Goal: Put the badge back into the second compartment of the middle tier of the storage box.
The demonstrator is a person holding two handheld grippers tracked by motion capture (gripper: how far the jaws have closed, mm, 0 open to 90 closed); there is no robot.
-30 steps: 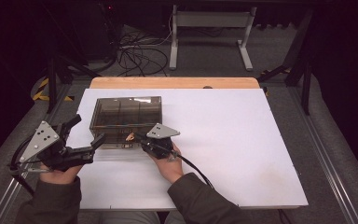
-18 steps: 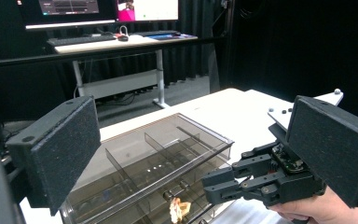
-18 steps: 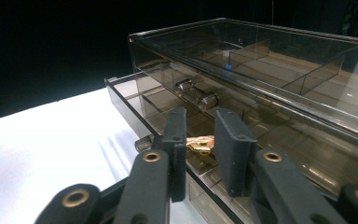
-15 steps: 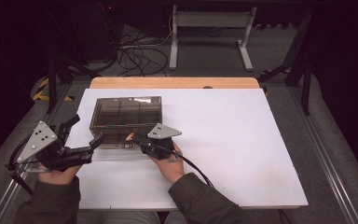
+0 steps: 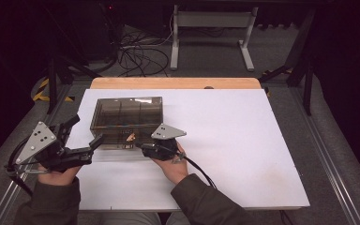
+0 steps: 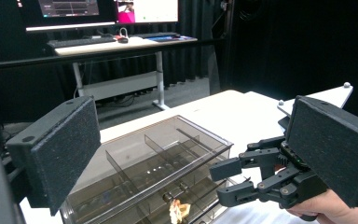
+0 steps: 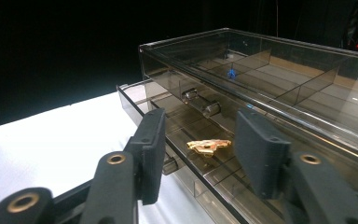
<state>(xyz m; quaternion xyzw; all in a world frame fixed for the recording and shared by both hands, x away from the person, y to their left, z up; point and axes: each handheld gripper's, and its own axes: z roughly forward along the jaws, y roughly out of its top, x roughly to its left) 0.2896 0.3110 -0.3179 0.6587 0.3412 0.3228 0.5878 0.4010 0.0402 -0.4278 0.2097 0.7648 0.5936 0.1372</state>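
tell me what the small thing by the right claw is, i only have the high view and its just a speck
Observer: The right gripper view shows a small gold trinket lying in the pulled-out drawer of the smoky plastic box.
Operator: is the right claw holding it
Observer: No. The right claw is open, and the trinket lies flat on the drawer floor beyond the gap between its jaws.
Operator: anything else inside the box
Observer: A tiny blue piece sits in an upper compartment, seen through the clear top.
Operator: and the left claw
Observer: The left claw is wide open with nothing between its pads.
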